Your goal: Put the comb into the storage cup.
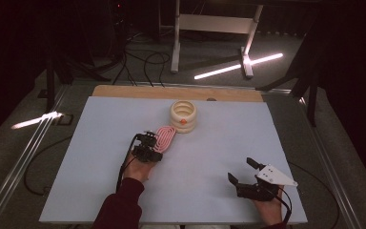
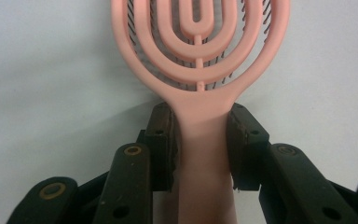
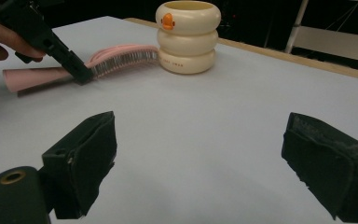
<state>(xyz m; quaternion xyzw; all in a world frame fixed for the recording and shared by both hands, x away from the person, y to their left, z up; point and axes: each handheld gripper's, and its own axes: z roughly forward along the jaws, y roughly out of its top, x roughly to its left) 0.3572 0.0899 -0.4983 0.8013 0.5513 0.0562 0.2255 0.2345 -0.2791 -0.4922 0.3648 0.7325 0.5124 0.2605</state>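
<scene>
Near the frame's centre, the left gripper (image 1: 148, 145) clamps the handle of a pink hairbrush (image 1: 165, 137) with concentric oval loops; the right gripper (image 1: 243, 172) gapes wide at lower right.

In the left gripper view, the top edge cuts off the head of the pink hairbrush (image 2: 200, 56), and its handle end runs out at the bottom. The cream holder's (image 3: 187, 37) printed lettering is unreadably small.

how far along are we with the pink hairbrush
Done: the left gripper has its pads around the handle of the pink hairbrush, which lies bristles down on the table. In hand: that grip. Left: lifting it, perhaps to the cream holder. The right gripper rests open.
</scene>
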